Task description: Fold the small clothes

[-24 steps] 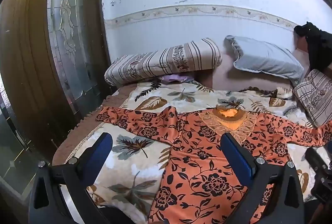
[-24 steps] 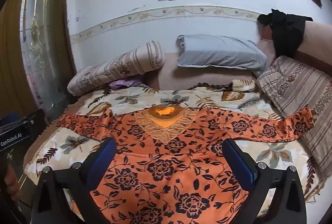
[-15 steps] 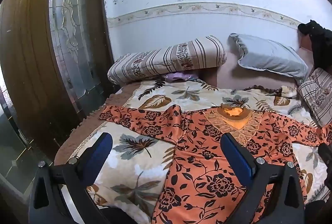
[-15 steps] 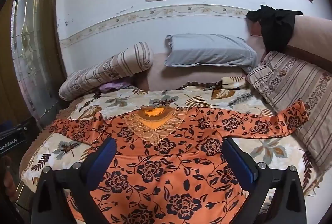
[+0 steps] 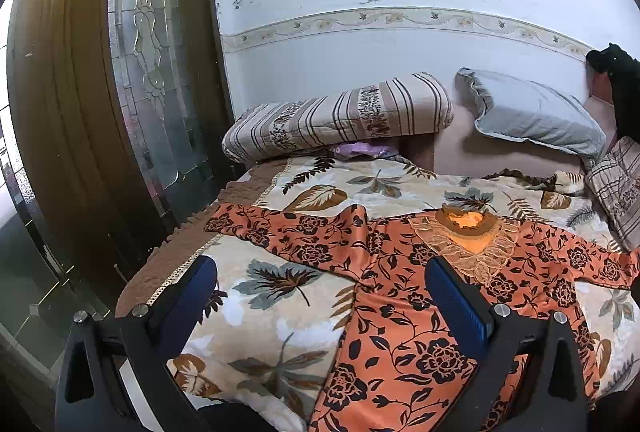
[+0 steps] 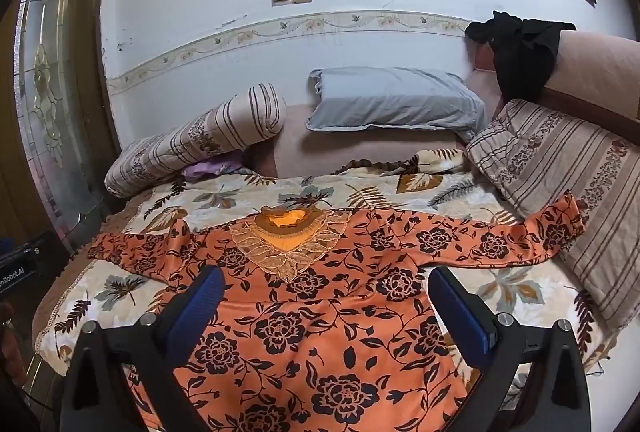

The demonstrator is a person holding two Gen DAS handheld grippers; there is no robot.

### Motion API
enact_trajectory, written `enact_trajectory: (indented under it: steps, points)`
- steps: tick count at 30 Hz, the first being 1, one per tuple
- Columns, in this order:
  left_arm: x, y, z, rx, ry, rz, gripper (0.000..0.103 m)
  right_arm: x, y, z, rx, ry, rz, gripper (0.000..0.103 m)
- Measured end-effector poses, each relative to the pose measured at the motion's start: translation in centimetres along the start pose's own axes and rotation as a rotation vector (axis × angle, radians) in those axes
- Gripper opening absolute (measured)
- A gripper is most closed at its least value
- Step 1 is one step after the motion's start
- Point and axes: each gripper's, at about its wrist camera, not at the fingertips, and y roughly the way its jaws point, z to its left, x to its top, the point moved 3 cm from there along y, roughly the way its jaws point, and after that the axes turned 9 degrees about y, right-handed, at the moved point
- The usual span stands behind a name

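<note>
An orange dress with black flowers (image 6: 320,296) lies spread flat on the bed, neckline toward the wall, both sleeves stretched out sideways. It also shows in the left wrist view (image 5: 420,296). Its left sleeve (image 5: 280,228) reaches the bed's left edge; its right sleeve (image 6: 520,236) runs up onto a striped cushion. My left gripper (image 5: 320,288) is open and empty, above the bedspread beside the dress's left side. My right gripper (image 6: 324,296) is open and empty, above the dress's chest.
The bed has a leaf-print bedspread (image 5: 272,328). A striped bolster (image 5: 340,115) and a grey pillow (image 6: 392,103) lie at the wall. A striped cushion (image 6: 568,167) is at the right, black clothing (image 6: 520,47) above it. A wooden door with glass (image 5: 100,91) stands left.
Both views have shifted slightly: the left gripper has swung a little left toward the sleeve and door, and the right gripper has moved a little right. The dress has not moved.
</note>
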Motion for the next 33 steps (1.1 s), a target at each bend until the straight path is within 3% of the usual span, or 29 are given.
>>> enact_trajectory:
  steps: [33]
  points:
    - [-0.9, 1.2, -0.2, -0.001, 0.014, 0.024, 0.103, -0.7, 0.8, -0.5, -0.033, 0.02, 0.021, 0.103]
